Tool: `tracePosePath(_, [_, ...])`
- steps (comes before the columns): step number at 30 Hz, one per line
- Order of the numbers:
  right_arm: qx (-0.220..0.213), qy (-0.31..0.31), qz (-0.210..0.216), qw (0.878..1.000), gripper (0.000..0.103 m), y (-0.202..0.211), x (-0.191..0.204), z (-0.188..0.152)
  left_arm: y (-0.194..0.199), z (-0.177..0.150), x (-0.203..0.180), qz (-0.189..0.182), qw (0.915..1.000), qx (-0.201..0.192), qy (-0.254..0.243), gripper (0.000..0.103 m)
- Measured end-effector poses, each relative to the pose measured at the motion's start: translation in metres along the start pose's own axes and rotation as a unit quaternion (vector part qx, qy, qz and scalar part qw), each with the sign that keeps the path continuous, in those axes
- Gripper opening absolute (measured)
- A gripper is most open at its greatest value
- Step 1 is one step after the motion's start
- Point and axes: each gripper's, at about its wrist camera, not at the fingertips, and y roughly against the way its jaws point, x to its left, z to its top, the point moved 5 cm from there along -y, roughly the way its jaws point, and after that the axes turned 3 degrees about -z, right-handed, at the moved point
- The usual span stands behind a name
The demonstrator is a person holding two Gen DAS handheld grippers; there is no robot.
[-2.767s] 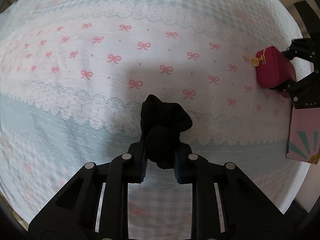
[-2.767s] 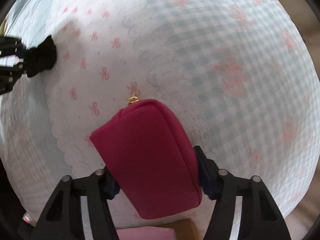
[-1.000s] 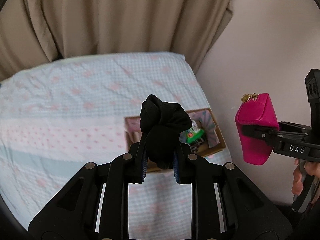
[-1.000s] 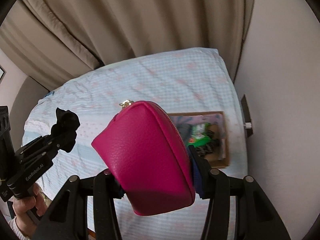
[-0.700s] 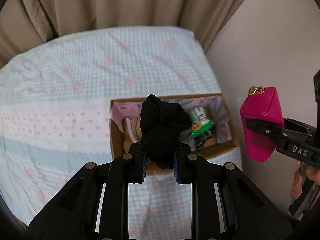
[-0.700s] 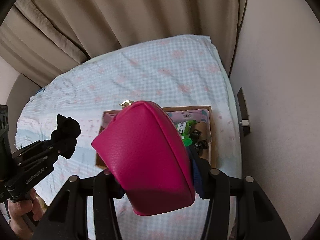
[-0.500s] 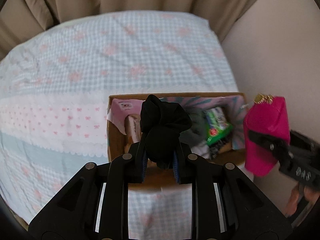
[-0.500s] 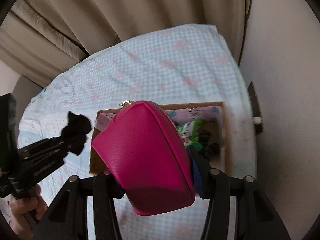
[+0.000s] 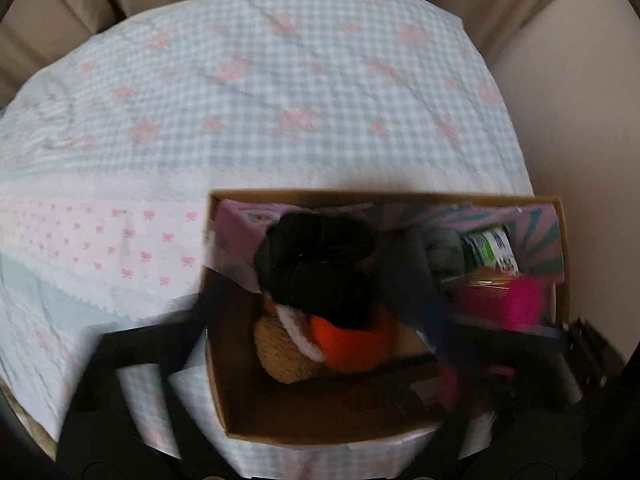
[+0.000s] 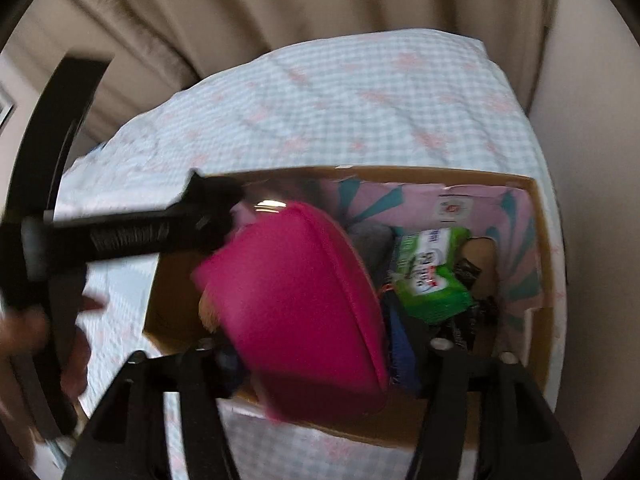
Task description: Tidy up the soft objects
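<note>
Item 1, bedspread: blue check with pink bows, covering the bed; it carries the box.

Item 2, left gripper: badly blurred in its own view, so whether its claw is pinching or spread cannot be told. It reaches over the left end of the box.

Item 3, black cloth bundle: over the box interior, above a brown and orange plush toy. Whether it is held or already released cannot be told.

Item 4, cardboard box: open top, pink and teal lining, holding a grey soft piece and a green wipes pack.

Item 5, right gripper: claw pinching the pink pouch, which hangs over the box's middle.

Step in hand, judged: depositing both items, 2 at once. Next move calls for lowering each into free space, then parting the claws.
</note>
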Motion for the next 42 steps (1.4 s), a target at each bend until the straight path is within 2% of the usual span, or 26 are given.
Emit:
tracePosePath(1, [-0.003, 0.009, 0.0, 1.0, 0.091, 0.0, 0.003, -0.002, 0.004, 0.001, 0.0, -0.008, 0.9999, -0.006, 0.003, 0.103])
tracePosePath(2, [-0.007, 0.019, 0.0, 1.0, 0.102, 0.001, 0.005, -0.005, 0.005, 0.003, 0.001, -0.015, 0.9999, -0.005, 0.005, 0.103])
tracePosePath(12, [-0.027, 0.007, -0.02, 0.999, 0.102, 0.014, 0.0, -0.013, 0.017, 0.001, -0.004, -0.02, 0.9998, -0.004, -0.008, 0.103])
tracePosePath(20, [-0.057, 0.007, -0.031, 0.998, 0.102, 0.049, 0.012, -0.009, 0.062, -0.01, -0.006, -0.026, 0.9988, -0.033, -0.024, 0.103])
tracePosePath(27, [-0.105, 0.006, -0.048, 0.993, 0.102, 0.114, 0.038, -0.001, 0.144, -0.027, 0.005, -0.04, 0.9952, -0.085, -0.026, 0.103])
tracePosePath(33, [-0.158, -0.008, -0.064, 0.985, 0.102, 0.192, 0.073, 0.008, 0.247, -0.045, 0.026, -0.041, 0.9858, -0.159, -0.032, 0.103])
tracePosePath(37, [-0.192, -0.016, -0.064, 0.979, 0.102, 0.246, 0.104, 0.012, 0.319, -0.061, 0.045, -0.032, 0.9751, -0.215, -0.041, 0.103])
tracePosePath(42, [-0.237, -0.015, -0.078, 0.968, 0.102, 0.307, 0.152, 0.01, 0.399, -0.09, 0.069, -0.03, 0.9564, -0.286, -0.05, 0.103])
